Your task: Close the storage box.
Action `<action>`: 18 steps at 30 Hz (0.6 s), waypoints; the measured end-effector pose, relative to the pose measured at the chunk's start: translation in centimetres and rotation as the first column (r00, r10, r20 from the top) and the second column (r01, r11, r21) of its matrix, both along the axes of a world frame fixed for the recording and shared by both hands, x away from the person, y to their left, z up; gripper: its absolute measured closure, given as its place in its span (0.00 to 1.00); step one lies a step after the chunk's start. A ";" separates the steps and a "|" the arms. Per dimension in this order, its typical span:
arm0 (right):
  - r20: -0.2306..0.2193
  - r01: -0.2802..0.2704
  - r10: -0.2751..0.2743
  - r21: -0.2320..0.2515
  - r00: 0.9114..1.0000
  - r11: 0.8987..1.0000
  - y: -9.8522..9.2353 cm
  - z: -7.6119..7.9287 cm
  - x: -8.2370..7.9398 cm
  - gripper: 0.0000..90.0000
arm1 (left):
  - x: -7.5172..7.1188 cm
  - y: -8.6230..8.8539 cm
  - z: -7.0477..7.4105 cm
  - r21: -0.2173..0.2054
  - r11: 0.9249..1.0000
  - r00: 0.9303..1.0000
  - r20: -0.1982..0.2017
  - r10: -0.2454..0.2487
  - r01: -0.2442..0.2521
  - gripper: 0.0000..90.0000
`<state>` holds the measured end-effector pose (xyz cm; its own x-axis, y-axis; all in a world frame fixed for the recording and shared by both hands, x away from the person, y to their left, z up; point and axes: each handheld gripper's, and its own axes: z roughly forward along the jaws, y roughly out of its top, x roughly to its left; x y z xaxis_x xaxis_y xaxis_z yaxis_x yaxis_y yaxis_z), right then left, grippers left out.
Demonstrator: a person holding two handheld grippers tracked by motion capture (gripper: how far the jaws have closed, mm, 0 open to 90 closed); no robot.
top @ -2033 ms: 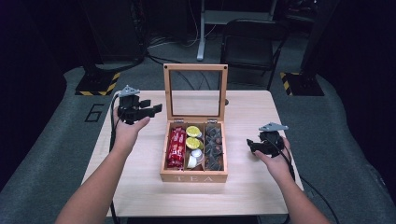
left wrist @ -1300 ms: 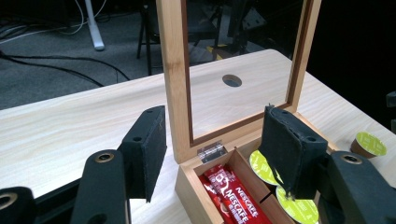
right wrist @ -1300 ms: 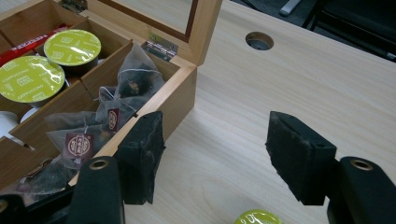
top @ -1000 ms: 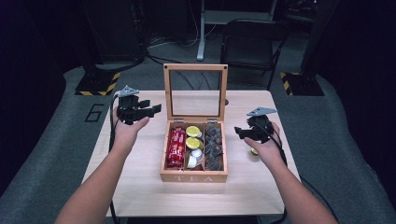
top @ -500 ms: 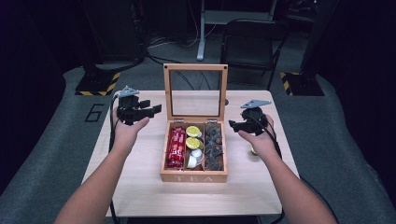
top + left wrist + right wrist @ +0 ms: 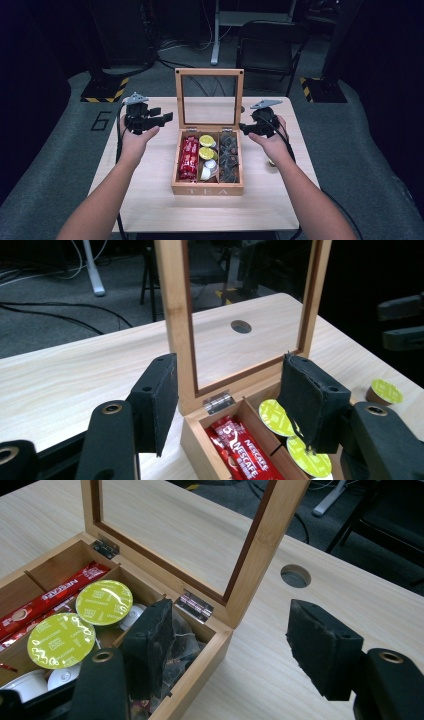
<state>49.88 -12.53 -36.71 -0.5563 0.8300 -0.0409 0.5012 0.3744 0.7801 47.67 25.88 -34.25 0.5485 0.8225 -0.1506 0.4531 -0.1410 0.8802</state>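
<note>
box: wooden tea box [image 6: 207, 189] sits about mid-desk, a bit toward the near edge, "TEA" on its front wall, three compartments inside

lid: glass-paned lid [image 6: 209, 73] stands straight up off the back hinges, facing the far edge of the desk

left compartment: red Nescafe sticks [image 6: 189, 157] lying lengthwise

middle compartment: two yellow-green capsules [image 6: 206, 141] at the back, white ones in front of them

right compartment: dark crinkly packets [image 6: 229, 159] (can't make out what they are)

left gripper: left gripper [image 6: 161, 119] is held up above the desk's left part, just left of the lid, jaws pointing at it; in its own view the pads [image 6: 159, 400] stand apart with nothing between them, lid frame and box corner just sit beyond the gap

right gripper: right gripper [image 6: 244, 127] is over the box's back right corner, near the lid's right post; jaws have just been opening a little, and its own view shows the two pads [image 6: 320, 647] wide apart and empty, one hanging over the packet compartment, the other over bare desk outside the box wall

loose capsule: one more yellow-green capsule [image 6: 384, 391] sits on the desk right of the box, toward the right edge, mostly hidden under the right wrist from above

desk: light wood desk [image 6: 150, 200] with a round cable hole [image 6: 295, 575] beyond the lid, toward the far edge
</note>
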 end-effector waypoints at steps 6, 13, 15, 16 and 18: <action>-0.001 -0.002 0.002 0.009 1.000 1.000 0.3 0.0 1.2 0.38 | -0.2 -0.2 0.2 -0.015 1.000 1.000 -0.001 -0.008 0.008 0.45; -0.019 0.013 -0.013 0.024 1.000 1.000 1.0 -0.1 2.4 0.38 | -0.4 -0.2 0.3 -0.013 1.000 1.000 -0.007 -0.019 0.019 0.45; -0.024 0.019 -0.019 0.026 1.000 0.999 1.2 -0.1 2.7 0.38 | -0.4 -0.2 0.3 -0.021 1.000 1.000 -0.005 -0.013 0.013 0.45; -0.015 0.006 -0.006 0.011 1.000 1.000 1.2 -0.2 2.9 0.38 | -0.4 -0.1 0.3 -0.017 1.000 1.000 -0.002 -0.016 0.016 0.45; -0.022 0.015 -0.015 0.011 1.000 1.000 1.3 -0.2 3.1 0.38 | -0.6 0.0 0.4 -0.020 1.000 1.000 -0.004 -0.012 0.012 0.45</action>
<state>52.98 -11.18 -36.93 -0.5446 0.8385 -0.0191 0.5239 0.3579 0.7730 47.11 25.87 -33.89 0.5575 0.8126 -0.1697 0.4555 -0.1285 0.8809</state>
